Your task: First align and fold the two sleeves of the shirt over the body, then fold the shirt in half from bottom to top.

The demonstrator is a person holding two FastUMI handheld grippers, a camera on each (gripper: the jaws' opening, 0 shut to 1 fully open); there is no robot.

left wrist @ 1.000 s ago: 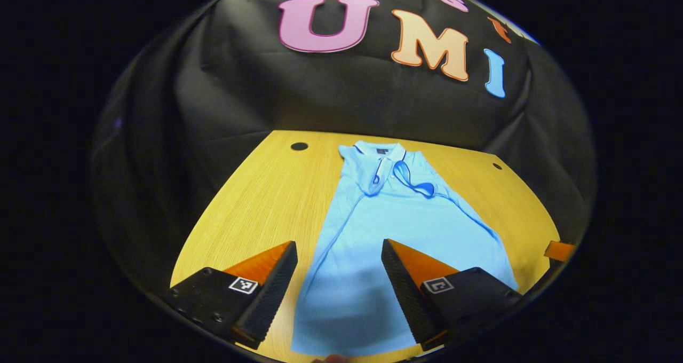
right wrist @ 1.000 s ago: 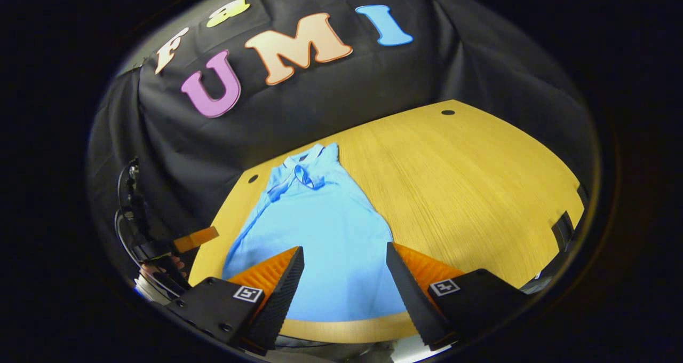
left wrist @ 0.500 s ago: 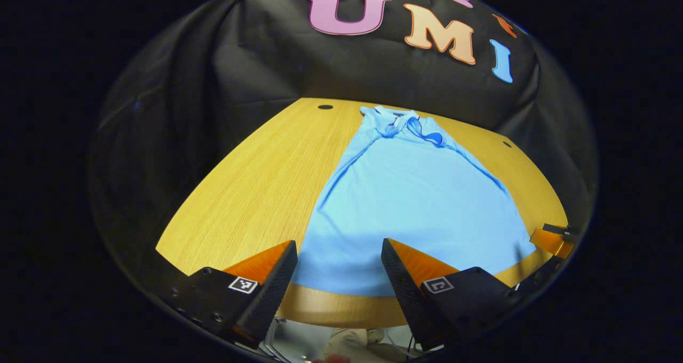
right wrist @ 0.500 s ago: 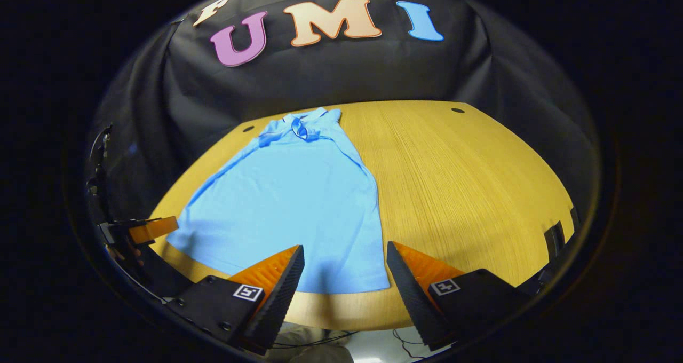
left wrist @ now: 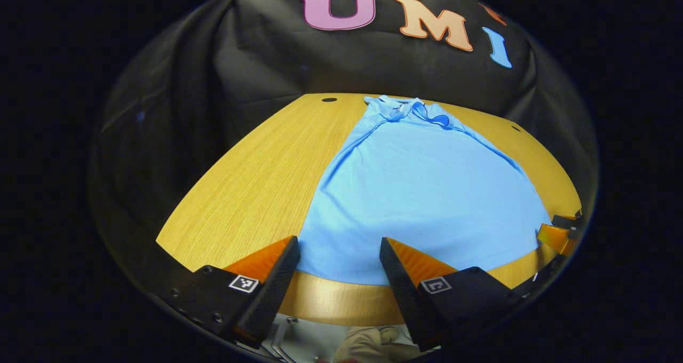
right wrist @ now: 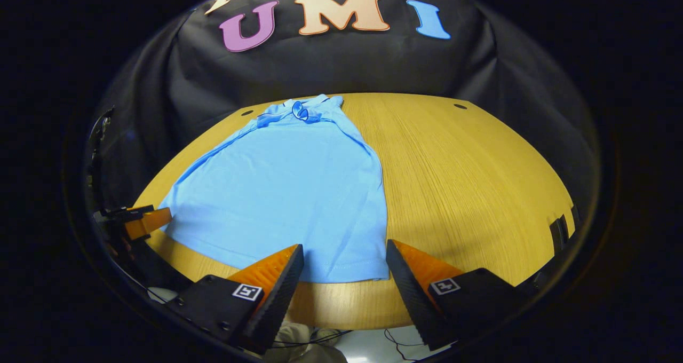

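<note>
Facing shirt (left wrist: 421,192) hem — both grippers spread

A wooden desk (left wrist: 251,181) with fine straight grain stood in the booth, its near edge rounded. Two small dark holes sat near its far edge, one (left wrist: 329,100) toward the left corner and one (right wrist: 459,106) toward the right. Black cloth (right wrist: 341,64) hung in folds behind the desk as the wall. Below the near edge lay pale floor (right wrist: 373,347), crossed by thin dark cables (right wrist: 315,335).
</note>
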